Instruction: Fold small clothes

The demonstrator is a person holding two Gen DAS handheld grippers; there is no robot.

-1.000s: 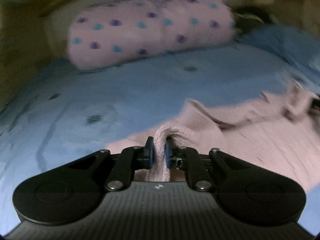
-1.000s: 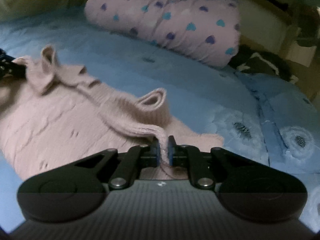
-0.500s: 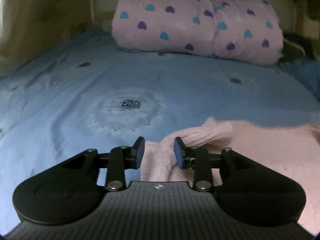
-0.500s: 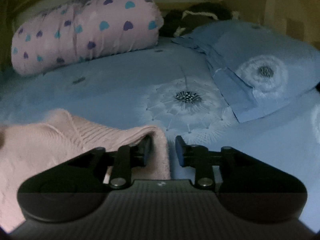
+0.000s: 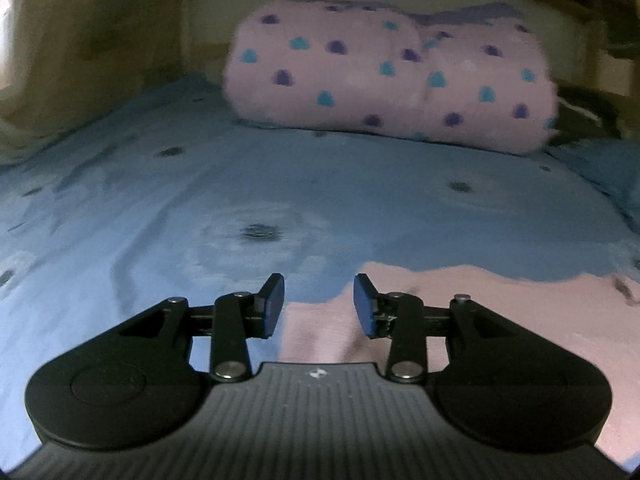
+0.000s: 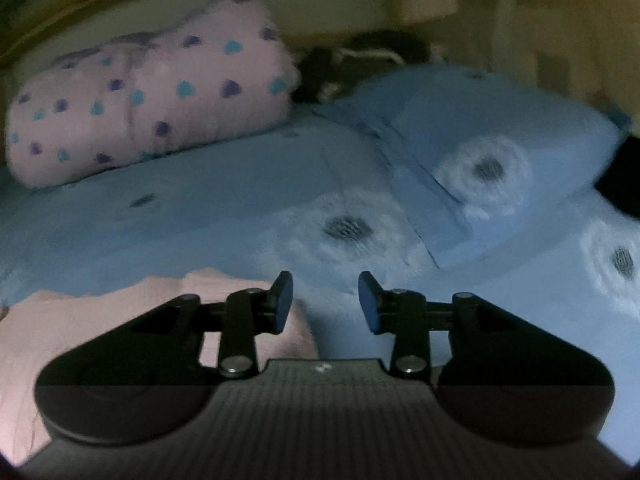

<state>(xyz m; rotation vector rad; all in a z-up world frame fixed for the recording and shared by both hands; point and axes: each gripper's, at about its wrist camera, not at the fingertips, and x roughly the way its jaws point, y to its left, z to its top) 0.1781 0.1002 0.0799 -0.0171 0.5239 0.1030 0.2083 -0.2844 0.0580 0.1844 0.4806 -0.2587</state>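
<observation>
A small pink knitted garment (image 5: 500, 304) lies flat on the blue bed sheet (image 5: 280, 184). In the left wrist view it fills the lower right, and my left gripper (image 5: 319, 306) is open and empty over its left corner. In the right wrist view the garment (image 6: 80, 320) lies at the lower left. My right gripper (image 6: 325, 304) is open and empty just past its right edge, over the sheet (image 6: 200, 220).
A rolled pink blanket with blue and purple hearts (image 5: 392, 76) lies at the head of the bed, also in the right wrist view (image 6: 152, 100). A blue pillow with a dandelion print (image 6: 480, 144) lies at the right. A dark item (image 6: 360, 56) sits behind it.
Both grippers were shut on the pink garment a second ago. They have let it go, opened wide and drawn back from it. The garment now lies flat on the sheet.
</observation>
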